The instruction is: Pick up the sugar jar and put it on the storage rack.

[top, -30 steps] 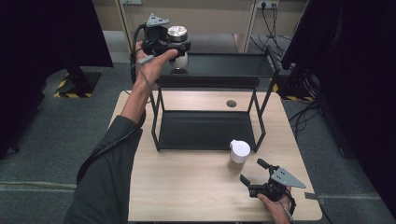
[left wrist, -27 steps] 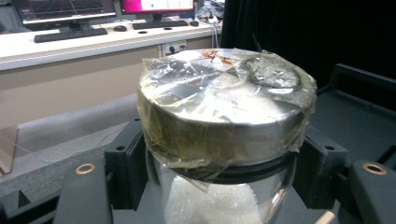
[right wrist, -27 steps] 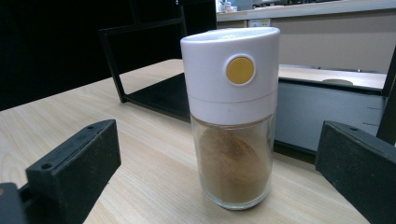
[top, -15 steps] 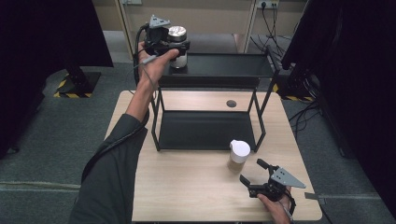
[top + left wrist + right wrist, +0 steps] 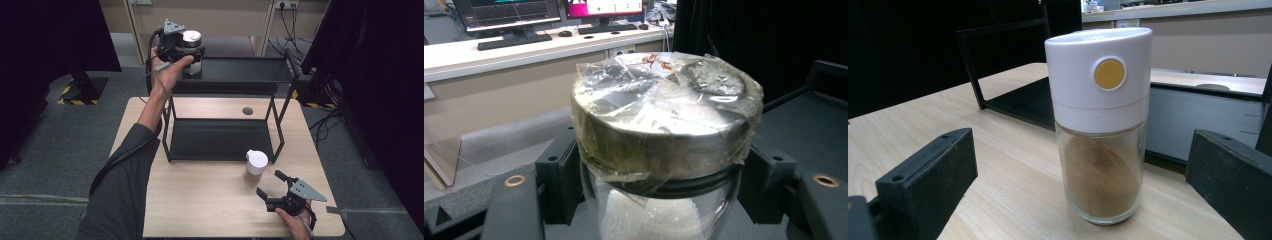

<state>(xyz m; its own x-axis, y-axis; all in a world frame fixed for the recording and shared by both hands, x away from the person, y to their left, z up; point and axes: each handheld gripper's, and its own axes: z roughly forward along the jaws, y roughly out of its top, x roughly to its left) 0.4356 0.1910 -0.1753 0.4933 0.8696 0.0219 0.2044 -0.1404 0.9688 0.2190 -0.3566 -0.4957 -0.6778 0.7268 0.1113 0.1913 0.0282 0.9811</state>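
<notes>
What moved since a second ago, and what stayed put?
Almost nothing. The left gripper stays shut on the glass jar at the left end of the black shelf's top; it has barely shifted. The right gripper keeps its jaws open on the table, pointing at the spice shaker, which hasn't moved.

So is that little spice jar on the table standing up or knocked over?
Upright: the spice jar stands on its glass base, white cap on top.

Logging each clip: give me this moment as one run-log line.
left tongs: shut on glass jar, at rack top shelf | right tongs: open, facing spice shaker on table
</notes>
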